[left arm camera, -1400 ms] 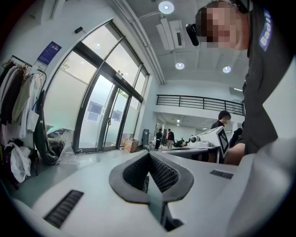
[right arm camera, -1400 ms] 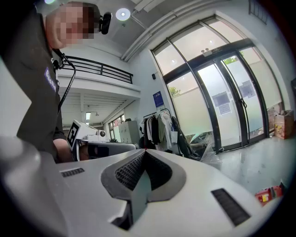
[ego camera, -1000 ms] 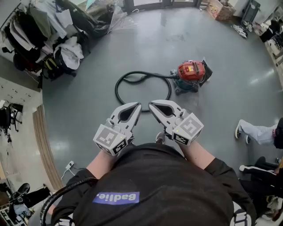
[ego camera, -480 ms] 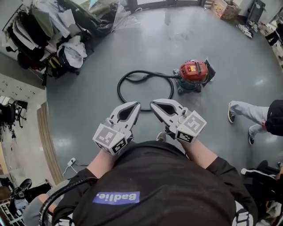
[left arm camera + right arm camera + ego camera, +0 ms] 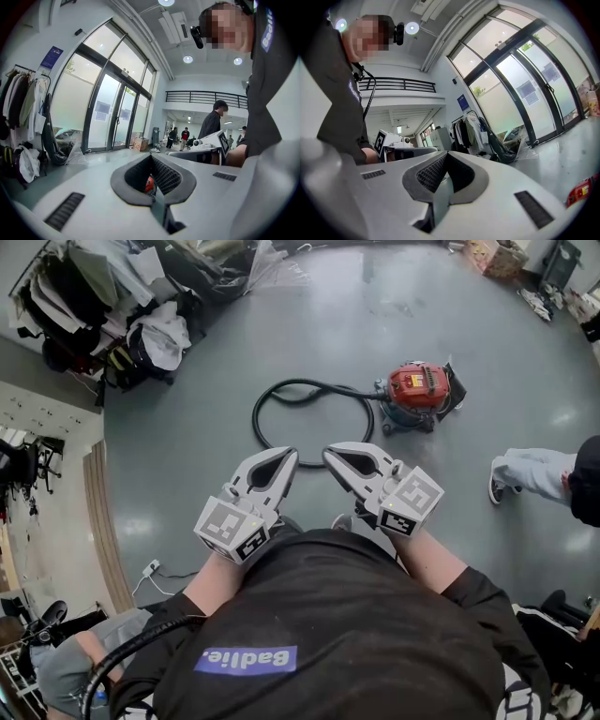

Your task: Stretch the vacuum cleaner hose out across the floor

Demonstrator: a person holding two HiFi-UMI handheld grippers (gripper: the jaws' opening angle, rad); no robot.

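Bright, even indoor light.
Tall windows (image 5: 110, 108) and round ceiling lights (image 5: 187, 59) brighten the room; the grey floor (image 5: 394, 306) shows pale glare; both gripper views bend at dark corners, near surfaces perhaps slightly soft.

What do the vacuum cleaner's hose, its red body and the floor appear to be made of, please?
Hose: probably flexible plastic or rubber, matte black; it bends in a smooth loop.
Vacuum cleaner body: the red top looks like glossy moulded plastic.
Floor: likely sealed concrete or resin; it is grey and seamless, with soft reflections.
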